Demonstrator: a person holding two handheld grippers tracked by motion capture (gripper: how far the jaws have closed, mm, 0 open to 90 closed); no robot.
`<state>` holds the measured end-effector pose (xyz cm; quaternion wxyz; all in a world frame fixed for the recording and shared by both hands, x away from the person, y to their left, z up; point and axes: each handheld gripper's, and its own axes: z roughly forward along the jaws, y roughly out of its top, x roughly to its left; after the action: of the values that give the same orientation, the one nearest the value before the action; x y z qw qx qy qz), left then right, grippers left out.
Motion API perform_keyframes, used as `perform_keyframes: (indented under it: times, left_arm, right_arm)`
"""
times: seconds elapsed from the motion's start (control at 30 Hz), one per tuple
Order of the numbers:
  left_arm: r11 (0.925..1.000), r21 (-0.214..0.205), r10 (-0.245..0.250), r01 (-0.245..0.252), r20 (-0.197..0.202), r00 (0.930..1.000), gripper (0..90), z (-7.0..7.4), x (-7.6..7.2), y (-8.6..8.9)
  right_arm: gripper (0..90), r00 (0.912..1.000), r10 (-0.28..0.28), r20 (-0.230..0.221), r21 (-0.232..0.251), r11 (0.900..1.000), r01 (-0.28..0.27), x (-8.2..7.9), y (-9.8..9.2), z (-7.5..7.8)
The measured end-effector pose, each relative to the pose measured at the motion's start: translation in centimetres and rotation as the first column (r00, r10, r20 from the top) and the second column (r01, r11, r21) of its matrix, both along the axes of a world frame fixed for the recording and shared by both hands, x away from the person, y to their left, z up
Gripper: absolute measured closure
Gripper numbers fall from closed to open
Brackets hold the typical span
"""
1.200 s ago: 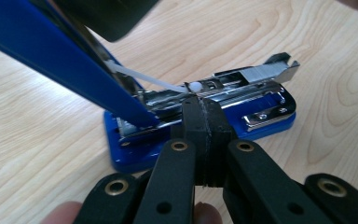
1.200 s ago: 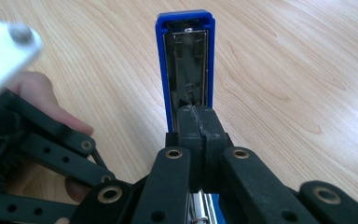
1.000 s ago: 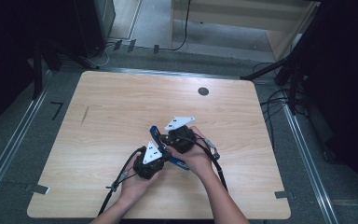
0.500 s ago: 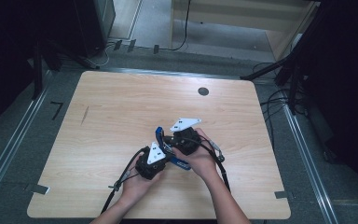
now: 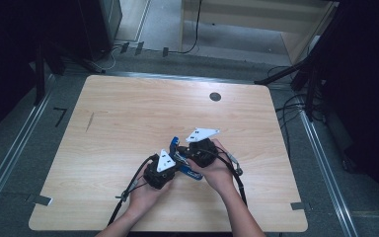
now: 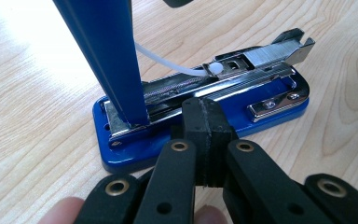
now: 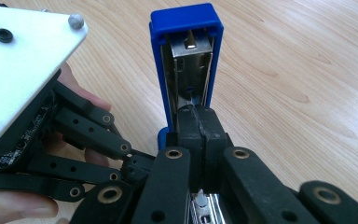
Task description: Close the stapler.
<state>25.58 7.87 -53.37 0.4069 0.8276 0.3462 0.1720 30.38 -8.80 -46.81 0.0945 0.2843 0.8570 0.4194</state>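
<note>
Surface (image 5: pixel 128 118) of pale wood carries a blue metal stapler (image 6: pixel 200 109), lid swung open, near its front edge. Left tool (image 6: pixel 204 135), jaws pressed together, touches the stapler's base; right tool (image 7: pixel 199 135), also closed, touches the upright lid.

Stapler's (image 6: pixel 205 116) raised blue lid (image 6: pixel 105 56) cut off by the left gripper view's top edge; base partly hidden behind closed jaws.
</note>
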Motion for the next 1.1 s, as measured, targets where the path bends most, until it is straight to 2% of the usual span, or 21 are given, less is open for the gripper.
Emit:
perform_keyframes:
  times: [0.23, 0.57, 0.8, 1.1]
  left_arm:
    - [1.0000, 0.005, -0.006, 0.006, 0.001, 1.0000, 90.0, 0.0, 0.0, 0.0]
    - [0.9999, 0.010, -0.009, 0.009, 0.003, 1.0000, 90.0, 0.0, -0.1, 0.0]
    - [0.9995, 0.027, -0.015, 0.015, 0.020, 0.9997, 90.0, 0.0, -0.2, -0.2]
    - [0.9995, 0.028, -0.014, 0.013, 0.021, 0.9997, 90.0, 0.0, -0.2, -0.2]
  right_arm:
    - [90.0, 1.0000, -0.004, -0.001, 0.006, 1.0000, 0.004, 0.0, -0.1, -0.1]
    - [90.0, 0.9992, -0.036, 0.018, 0.020, 0.9992, 0.036, 0.0, -1.3, 0.7]
    - [90.0, 0.9970, -0.058, 0.051, 0.040, 0.9976, 0.056, 0.5, -1.8, 2.4]
    - [90.0, 0.9942, -0.052, 0.093, 0.082, 0.9956, 0.045, 0.9, 0.0, 4.8]
